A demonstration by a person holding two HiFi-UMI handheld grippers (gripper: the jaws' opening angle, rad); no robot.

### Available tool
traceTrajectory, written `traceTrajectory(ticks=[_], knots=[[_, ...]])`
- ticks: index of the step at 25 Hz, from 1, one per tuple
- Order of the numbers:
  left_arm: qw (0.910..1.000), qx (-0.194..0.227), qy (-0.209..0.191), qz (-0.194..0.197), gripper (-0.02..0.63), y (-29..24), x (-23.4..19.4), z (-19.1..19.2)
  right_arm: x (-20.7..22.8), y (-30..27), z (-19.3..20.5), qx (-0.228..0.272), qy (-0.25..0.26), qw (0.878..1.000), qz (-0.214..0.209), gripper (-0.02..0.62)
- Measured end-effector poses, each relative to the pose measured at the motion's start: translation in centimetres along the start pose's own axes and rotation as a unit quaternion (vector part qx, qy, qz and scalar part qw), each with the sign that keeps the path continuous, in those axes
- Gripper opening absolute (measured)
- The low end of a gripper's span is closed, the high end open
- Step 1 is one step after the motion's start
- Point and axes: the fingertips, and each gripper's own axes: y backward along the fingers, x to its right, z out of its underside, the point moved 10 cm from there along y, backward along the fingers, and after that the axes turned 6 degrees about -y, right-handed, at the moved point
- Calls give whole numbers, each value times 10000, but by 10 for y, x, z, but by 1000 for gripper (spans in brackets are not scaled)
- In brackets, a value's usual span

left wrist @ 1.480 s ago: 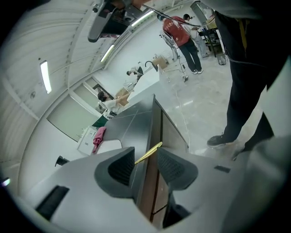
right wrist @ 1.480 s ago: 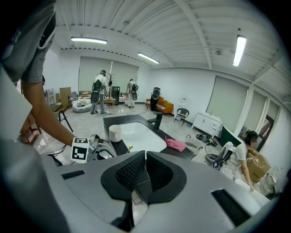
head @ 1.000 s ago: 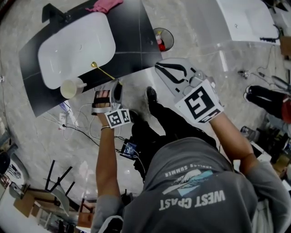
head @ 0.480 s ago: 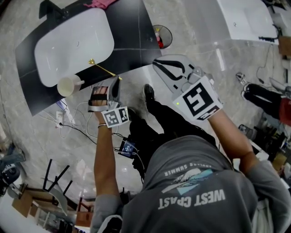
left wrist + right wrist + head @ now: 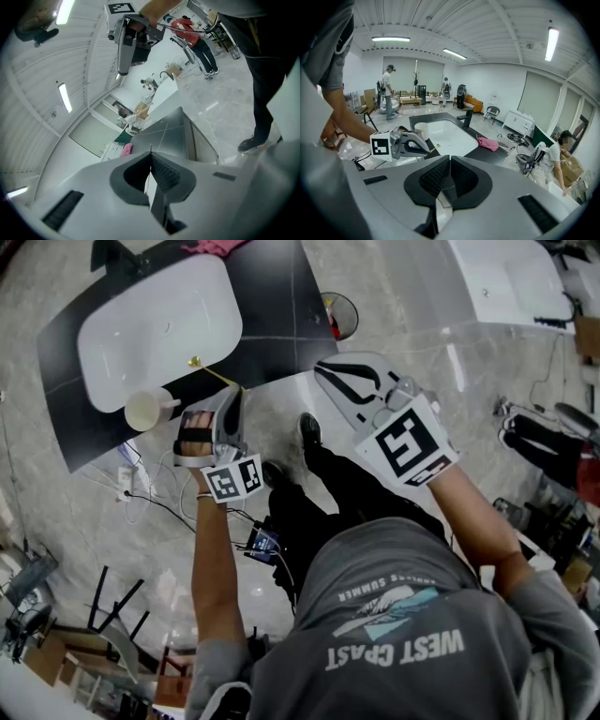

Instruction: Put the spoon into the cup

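Observation:
A thin gold spoon point(image 5: 214, 374) slants over the front edge of the black counter point(image 5: 272, 306), its bowl over the rim of the white sink point(image 5: 159, 329). My left gripper point(image 5: 240, 393) is shut on the end of the spoon's handle. In the left gripper view the jaws point(image 5: 150, 157) are pressed together, with a thin sliver of the handle point(image 5: 150, 148) at their tips. The white paper cup point(image 5: 147, 411) stands upright on the counter, left of that gripper. My right gripper point(image 5: 323, 369) hovers off the counter's corner, shut on nothing point(image 5: 450, 161).
A pink cloth point(image 5: 487, 143) and a black faucet point(image 5: 466, 117) are at the sink's far side. A round bin point(image 5: 337, 320) stands on the floor beside the counter. Cables point(image 5: 141, 484) lie on the floor near my left arm. Several people stand far off.
My left gripper has closed on the spoon's handle and risen, tilting the spoon up off the counter. The right gripper has stayed where it was.

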Motion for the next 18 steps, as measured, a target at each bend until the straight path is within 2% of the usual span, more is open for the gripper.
traceTrajectory(ticks=[18], knots=[[9963, 305, 630, -494, 5, 60, -61, -11, -26, 12, -37, 389, 155, 9991, -102, 34]])
